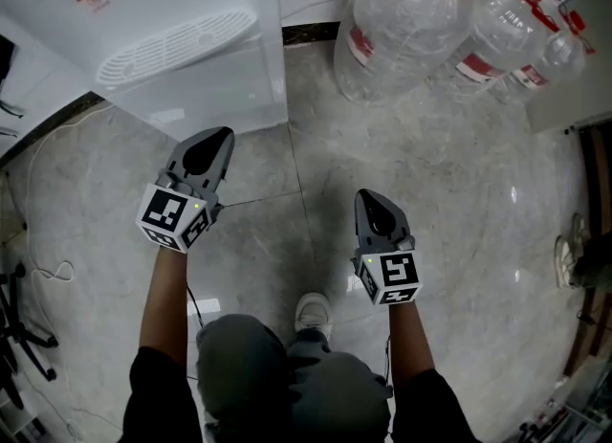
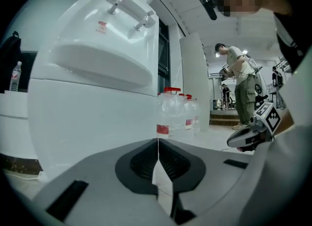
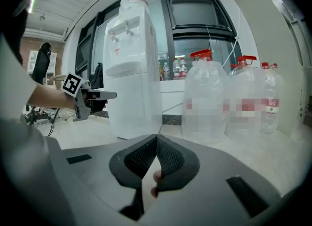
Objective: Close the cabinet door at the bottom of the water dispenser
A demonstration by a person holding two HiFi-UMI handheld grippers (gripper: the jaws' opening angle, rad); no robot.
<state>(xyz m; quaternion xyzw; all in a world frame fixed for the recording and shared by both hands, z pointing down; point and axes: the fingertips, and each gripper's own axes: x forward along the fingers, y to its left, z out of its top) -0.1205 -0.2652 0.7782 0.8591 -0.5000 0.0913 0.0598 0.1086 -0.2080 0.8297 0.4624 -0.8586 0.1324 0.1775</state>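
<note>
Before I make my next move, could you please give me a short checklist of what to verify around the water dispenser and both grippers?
1. Left gripper jaws together, nothing between them: ok.
2. Right gripper jaws together, nothing between them: ok.
3. Cabinet door flush with the water dispenser: ok, no panel stands out in any view.
4. Door latched: cannot tell.
5. Water bottles apart from both grippers: ok, they stand beside the dispenser, at the right in the head view.
6. Floor cable away from the grippers: ok, it lies at the far left.
</note>
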